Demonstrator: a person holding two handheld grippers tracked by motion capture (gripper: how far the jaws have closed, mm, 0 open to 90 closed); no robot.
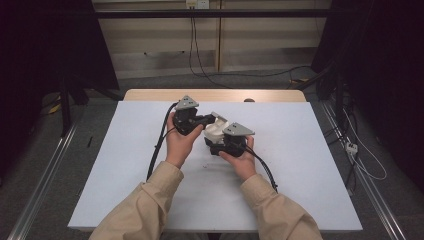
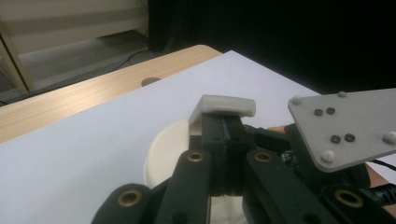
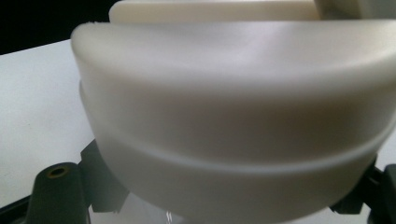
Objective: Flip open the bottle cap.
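In the high view, two hands in tan sleeves met near the middle of a white-topped counter (image 1: pixel 125 165). The left claw (image 1: pixel 206 120) pointed right, its jaws drawn together on the top flap of a cream-white, rounded plastic container (image 1: pixel 216 131). The right claw (image 1: pixel 216 145) came in from the right and held the container's body. The container sat well away from every counter edge, with bare white surface on all sides and a strip of light wood (image 1: pixel 150 95) along the far edge.

In the left gripper view, the left claw (image 2: pixel 226 128) had its black jaws pressed nearly together, pinching a flat cream tab (image 2: pixel 228 104) of the container, whose round body (image 2: pixel 166 151) lay below. The grey plate of the right claw (image 2: pixel 348 123) sat just beside it. Open counter stretched to the wooden edge.

In the right gripper view, the container's curved cream wall (image 3: pixel 233 116) stood close against the camera, between the spread jaws of the right claw (image 3: pixel 229 205), which gripped its sides.
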